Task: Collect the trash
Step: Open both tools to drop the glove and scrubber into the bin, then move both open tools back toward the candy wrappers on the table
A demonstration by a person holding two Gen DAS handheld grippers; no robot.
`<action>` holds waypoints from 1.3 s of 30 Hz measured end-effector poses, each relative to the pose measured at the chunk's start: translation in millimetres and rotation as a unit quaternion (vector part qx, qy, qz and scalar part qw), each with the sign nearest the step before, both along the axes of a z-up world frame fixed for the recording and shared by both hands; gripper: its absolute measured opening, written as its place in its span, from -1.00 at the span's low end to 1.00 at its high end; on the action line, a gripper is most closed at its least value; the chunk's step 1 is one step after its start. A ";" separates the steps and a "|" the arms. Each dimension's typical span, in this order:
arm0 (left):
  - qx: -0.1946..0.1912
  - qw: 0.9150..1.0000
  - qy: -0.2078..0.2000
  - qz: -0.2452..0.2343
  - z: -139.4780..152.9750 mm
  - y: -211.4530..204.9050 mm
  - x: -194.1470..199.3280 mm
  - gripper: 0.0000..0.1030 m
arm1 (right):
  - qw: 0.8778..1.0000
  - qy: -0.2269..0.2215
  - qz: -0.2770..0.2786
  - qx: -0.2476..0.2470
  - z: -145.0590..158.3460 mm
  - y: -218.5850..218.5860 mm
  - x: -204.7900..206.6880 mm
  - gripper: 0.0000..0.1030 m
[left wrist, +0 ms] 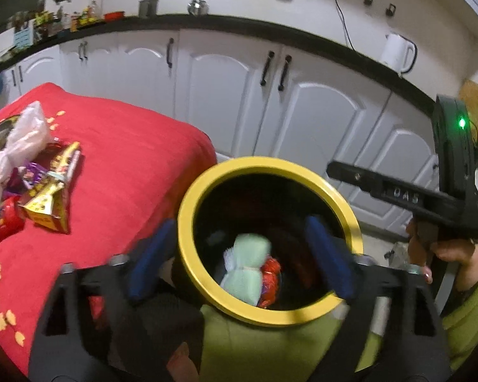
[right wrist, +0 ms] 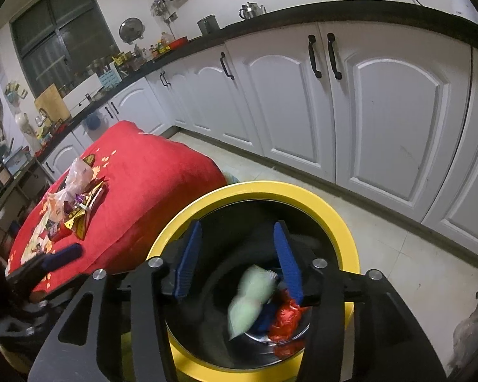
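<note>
A yellow-rimmed bin (left wrist: 188,210) (right wrist: 344,222) stands beside a table with a red cloth (left wrist: 127,159) (right wrist: 149,178). Inside lie a pale green packet (left wrist: 245,270) (right wrist: 251,296) and a red wrapper (left wrist: 271,277) (right wrist: 286,318). The packet is blurred in both views. My left gripper (left wrist: 239,254) is open and empty, its blue fingers straddling the bin's near rim. My right gripper (right wrist: 239,261) is open and empty above the bin mouth; it also shows in the left wrist view (left wrist: 398,191). A pile of wrappers, a clear bag and a gold box (left wrist: 47,197) (right wrist: 76,203) lies on the cloth.
White cabinets (left wrist: 226,95) (right wrist: 382,111) under a black counter run behind the bin. A white kettle (left wrist: 398,54) stands on the counter. Tiled floor (right wrist: 398,248) lies to the right of the bin. A crumpled clear bag (right wrist: 471,328) lies on the floor at right.
</note>
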State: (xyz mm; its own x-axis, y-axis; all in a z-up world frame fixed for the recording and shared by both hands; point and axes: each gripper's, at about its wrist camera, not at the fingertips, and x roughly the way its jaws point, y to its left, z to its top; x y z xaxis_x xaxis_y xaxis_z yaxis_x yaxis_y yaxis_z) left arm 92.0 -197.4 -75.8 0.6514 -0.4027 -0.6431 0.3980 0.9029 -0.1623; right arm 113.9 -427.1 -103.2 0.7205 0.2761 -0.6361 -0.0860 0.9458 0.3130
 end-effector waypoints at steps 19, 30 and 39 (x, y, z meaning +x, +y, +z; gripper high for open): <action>-0.028 0.987 -0.102 0.123 57.7 70.5 -20.7 0.79 | 0.998 -0.056 0.038 -0.012 44.0 44.4 -16.1 0.14; -0.042 0.978 -0.127 0.161 71.5 104.3 -31.7 0.79 | 0.995 -0.060 0.080 -0.022 59.0 86.1 -15.3 0.21; -0.058 0.971 -0.132 0.193 76.3 133.3 -33.0 0.79 | 0.990 -0.073 0.109 -0.042 71.3 126.8 -13.4 0.22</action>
State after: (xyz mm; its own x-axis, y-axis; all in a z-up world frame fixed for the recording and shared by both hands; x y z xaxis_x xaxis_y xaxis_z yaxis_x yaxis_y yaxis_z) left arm 59.0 -64.1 0.6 0.9040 -0.1555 -0.3983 0.0748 0.9747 -0.2108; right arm 100.4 -300.2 -32.0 0.7362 0.3860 -0.5558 -0.3295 0.9219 0.2039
